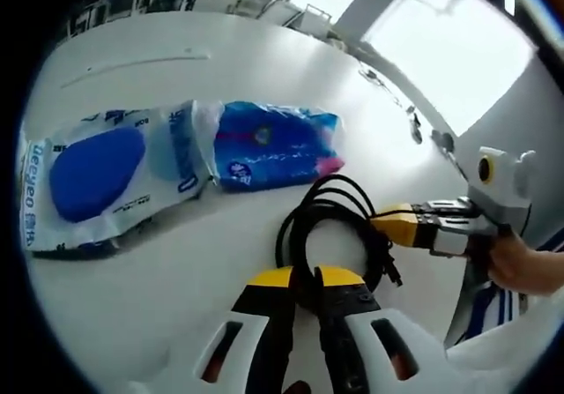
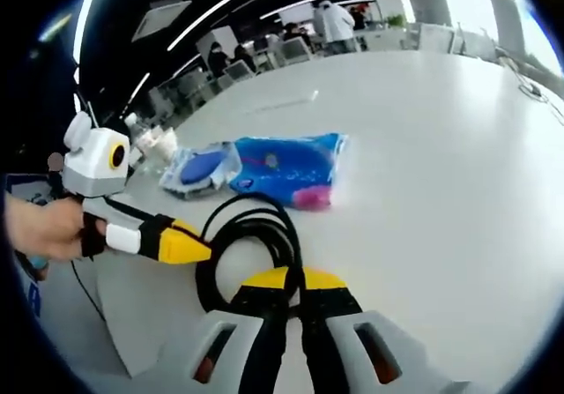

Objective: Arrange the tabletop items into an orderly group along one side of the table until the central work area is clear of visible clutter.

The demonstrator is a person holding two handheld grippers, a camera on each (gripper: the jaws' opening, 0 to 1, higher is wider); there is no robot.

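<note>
A coiled black cable (image 1: 328,222) lies on the white table (image 1: 176,68) near its front. My left gripper (image 1: 304,281) is shut on the near side of the coil, with a strand pinched between its yellow tips. My right gripper (image 1: 394,226) comes in from the right, held by a hand (image 1: 522,260), and is shut on the coil's right side. In the right gripper view, the right gripper (image 2: 294,279) clamps the cable (image 2: 256,235) while the left gripper (image 2: 189,249) holds its left side. Behind the coil lie a blue pack (image 1: 273,143) and a white-and-blue pack (image 1: 101,178), side by side.
The two packs (image 2: 291,169) (image 2: 201,167) sit just past the coil. Small white items (image 2: 154,143) stand near the table's left edge. Small dark objects (image 1: 414,128) lie by the far right edge. The white table (image 2: 441,147) stretches wide to the right. Chairs and people stand beyond it.
</note>
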